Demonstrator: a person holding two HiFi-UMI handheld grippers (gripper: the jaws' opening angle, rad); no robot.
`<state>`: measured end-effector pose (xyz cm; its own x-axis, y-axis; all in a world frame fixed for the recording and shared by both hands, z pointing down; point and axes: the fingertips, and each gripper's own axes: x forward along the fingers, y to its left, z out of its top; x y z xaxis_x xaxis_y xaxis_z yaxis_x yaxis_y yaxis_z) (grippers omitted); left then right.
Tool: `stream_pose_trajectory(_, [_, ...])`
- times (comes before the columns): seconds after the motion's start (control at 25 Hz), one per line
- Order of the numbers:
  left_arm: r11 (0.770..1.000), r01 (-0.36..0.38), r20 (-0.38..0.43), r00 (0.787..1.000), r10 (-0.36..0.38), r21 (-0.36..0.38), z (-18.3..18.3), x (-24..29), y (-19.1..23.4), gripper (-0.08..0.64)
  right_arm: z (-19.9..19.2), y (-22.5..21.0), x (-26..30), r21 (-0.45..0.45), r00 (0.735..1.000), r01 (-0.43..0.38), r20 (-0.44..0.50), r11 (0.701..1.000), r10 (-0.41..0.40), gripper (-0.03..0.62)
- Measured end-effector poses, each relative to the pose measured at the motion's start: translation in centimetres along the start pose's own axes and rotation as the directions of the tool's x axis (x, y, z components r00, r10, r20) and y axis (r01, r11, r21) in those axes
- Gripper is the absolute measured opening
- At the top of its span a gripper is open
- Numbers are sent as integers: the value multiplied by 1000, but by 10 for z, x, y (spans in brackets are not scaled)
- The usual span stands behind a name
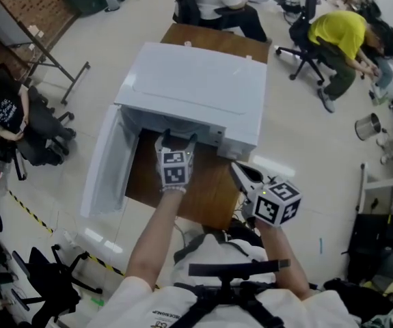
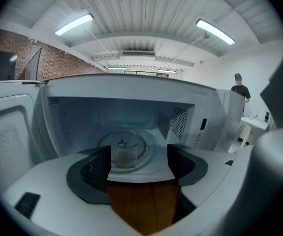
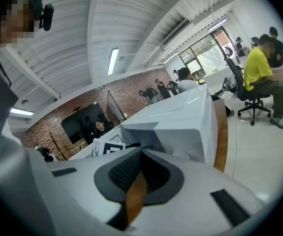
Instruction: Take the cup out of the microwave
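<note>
Status: the microwave stands on the tabletop, door open. The cup sits inside on the turntable, untouched. Left tongs gape wide at the opening, gripping nothing. Right tongs are closed and empty near the front right corner. Grasp and removal outstanding.

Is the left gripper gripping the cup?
No, the jaws of the left gripper stand apart, and the cup sits beyond them on the glass turntable in the microwave.

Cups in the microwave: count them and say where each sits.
1. The clear cup stands on the glass turntable in the middle of the open microwave. Its front corners are hidden, so another could be there.
</note>
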<state>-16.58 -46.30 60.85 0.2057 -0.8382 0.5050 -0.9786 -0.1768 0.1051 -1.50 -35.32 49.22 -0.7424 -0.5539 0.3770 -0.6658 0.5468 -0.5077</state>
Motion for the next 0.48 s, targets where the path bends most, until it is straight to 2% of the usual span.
stream_pose_trajectory(0.32, [999, -39, -33, 999, 40, 8, -11, 46, 16, 402, 4, -9, 6, 0, 1000, 3, 0, 1000, -3, 2])
stream_pose_trajectory(0.48, [998, -39, -61, 997, 42, 39, -17, 65, 21, 414, 4, -7, 9, -5, 1000, -6, -5, 1000, 6, 2])
